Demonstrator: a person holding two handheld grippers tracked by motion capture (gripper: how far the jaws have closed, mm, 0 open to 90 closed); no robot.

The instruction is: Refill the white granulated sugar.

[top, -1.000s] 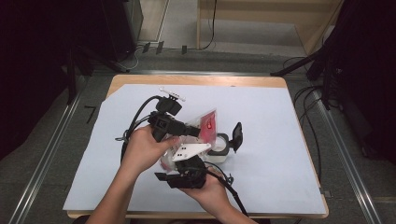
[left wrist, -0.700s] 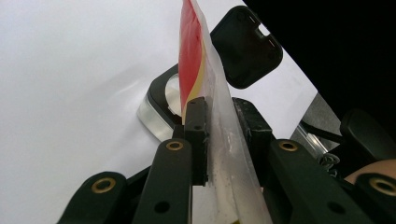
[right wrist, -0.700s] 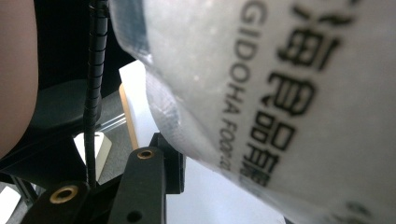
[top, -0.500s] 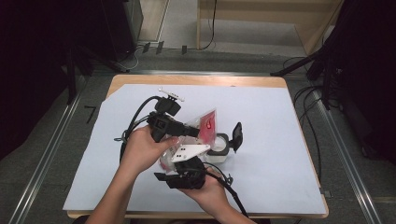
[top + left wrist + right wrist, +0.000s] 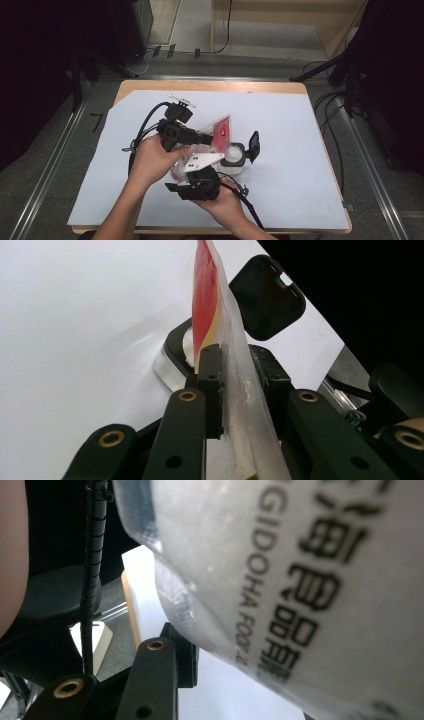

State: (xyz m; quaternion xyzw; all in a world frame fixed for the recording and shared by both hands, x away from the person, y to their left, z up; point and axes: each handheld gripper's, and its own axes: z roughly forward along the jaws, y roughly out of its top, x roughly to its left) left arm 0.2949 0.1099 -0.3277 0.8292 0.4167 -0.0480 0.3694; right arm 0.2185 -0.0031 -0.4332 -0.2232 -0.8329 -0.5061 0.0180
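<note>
A clear plastic bag (image 5: 221,131) with red and yellow print stands tilted over a clear container (image 5: 234,159) of white contents, whose black lid (image 5: 254,145) is flipped open. My left gripper (image 5: 210,137) comes from the left and is shut on the bag's edge (image 5: 235,340); the container (image 5: 172,360) lies just behind it. My right gripper (image 5: 197,175) reaches up from below under its grey plate (image 5: 202,161). In the right gripper view the bag (image 5: 300,580), printed with black letters, presses against the one finger (image 5: 167,672) that shows; the other jaw is hidden behind it.
White paper (image 5: 300,150) covers the wooden table (image 5: 210,86). Cables (image 5: 142,132) trail from the left gripper across the paper's left part. Dark floor, rails and cables surround the table.
</note>
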